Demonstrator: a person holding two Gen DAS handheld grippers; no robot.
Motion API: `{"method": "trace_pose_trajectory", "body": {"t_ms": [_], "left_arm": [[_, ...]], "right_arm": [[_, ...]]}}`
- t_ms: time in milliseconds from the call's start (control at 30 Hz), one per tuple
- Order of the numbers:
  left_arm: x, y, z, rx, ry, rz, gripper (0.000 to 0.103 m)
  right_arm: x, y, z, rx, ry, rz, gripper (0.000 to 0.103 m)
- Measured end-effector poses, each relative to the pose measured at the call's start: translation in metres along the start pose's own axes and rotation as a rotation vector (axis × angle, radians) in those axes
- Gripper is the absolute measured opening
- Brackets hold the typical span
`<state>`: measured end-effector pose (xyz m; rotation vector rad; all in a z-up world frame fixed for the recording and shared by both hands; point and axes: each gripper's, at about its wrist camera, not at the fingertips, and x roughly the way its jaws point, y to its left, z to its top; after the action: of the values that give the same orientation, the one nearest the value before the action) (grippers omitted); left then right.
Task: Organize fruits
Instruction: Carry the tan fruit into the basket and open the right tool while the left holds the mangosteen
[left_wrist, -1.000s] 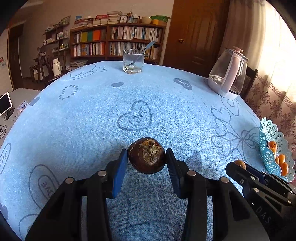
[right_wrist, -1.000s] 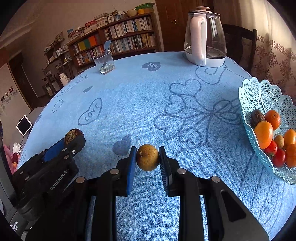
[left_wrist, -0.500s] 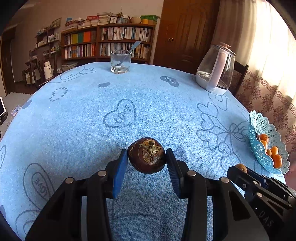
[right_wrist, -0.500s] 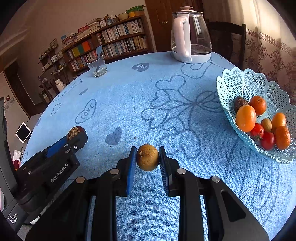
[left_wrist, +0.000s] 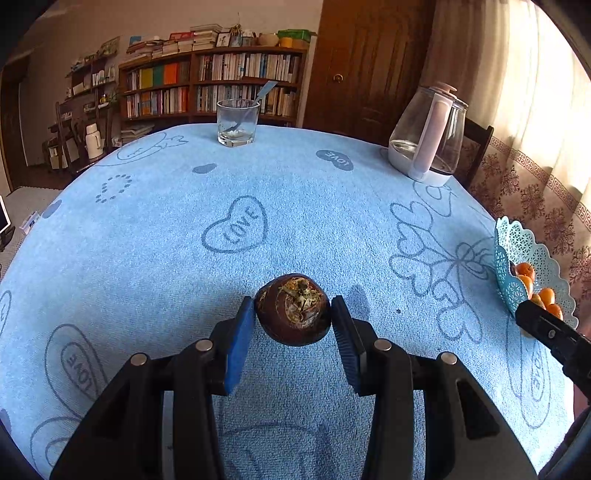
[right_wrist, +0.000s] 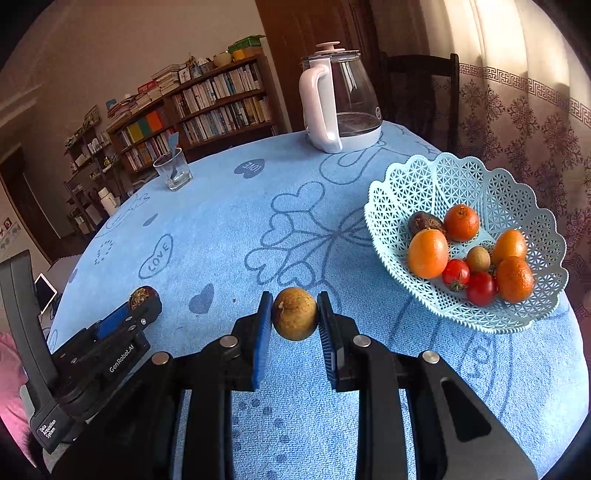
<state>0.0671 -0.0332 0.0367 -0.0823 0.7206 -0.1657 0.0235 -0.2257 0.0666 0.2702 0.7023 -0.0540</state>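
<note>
My left gripper (left_wrist: 293, 314) is shut on a dark brown round fruit (left_wrist: 293, 310) with a dried, crusty top, held above the blue tablecloth. In the right wrist view my right gripper (right_wrist: 294, 314) is shut on a small yellow-brown fruit (right_wrist: 294, 314). A pale blue lattice fruit basket (right_wrist: 436, 184) sits to its right and holds oranges, red tomatoes, a small brown fruit and a dark fruit. The left gripper (right_wrist: 142, 297) with its dark fruit shows at the lower left of that view. The basket (left_wrist: 508, 251) lies at the far right edge of the left wrist view.
A glass kettle with a white handle (right_wrist: 338, 99) stands at the back of the round table (right_wrist: 229, 229). A drinking glass with a spoon (left_wrist: 237, 122) stands at the far edge. A dark chair (right_wrist: 417, 96) and patterned curtain lie behind the basket; bookshelves line the back wall.
My right gripper has moved right toward the basket with its fruit, so the basket now lies nearer and fuller in view. The left gripper has kept its hold and barely moved.
</note>
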Motion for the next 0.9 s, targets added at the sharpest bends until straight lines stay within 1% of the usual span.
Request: {"method": "trace_pose_trajectory", "body": {"t_ms": [267, 467, 600, 667, 900], "left_arm": [[-0.003, -0.002, 0.000, 0.004, -0.006, -0.010, 0.043], [-0.012, -0.016, -0.004, 0.045, -0.021, -0.064, 0.043], [-0.016, -0.028, -0.009, 0.088, -0.022, -0.088, 0.043], [-0.016, -0.031, -0.010, 0.099, -0.021, -0.093, 0.043], [-0.014, -0.030, -0.009, 0.093, -0.014, -0.090, 0.043]], "right_arm": [[-0.022, -0.037, 0.011, 0.070, -0.063, -0.081, 0.025], [-0.027, -0.068, 0.015, 0.133, -0.093, -0.155, 0.025], [-0.027, -0.086, 0.016, 0.163, -0.095, -0.193, 0.025], [-0.024, -0.094, 0.015, 0.183, -0.085, -0.194, 0.025], [-0.014, -0.102, 0.013, 0.199, -0.060, -0.204, 0.025]]}}
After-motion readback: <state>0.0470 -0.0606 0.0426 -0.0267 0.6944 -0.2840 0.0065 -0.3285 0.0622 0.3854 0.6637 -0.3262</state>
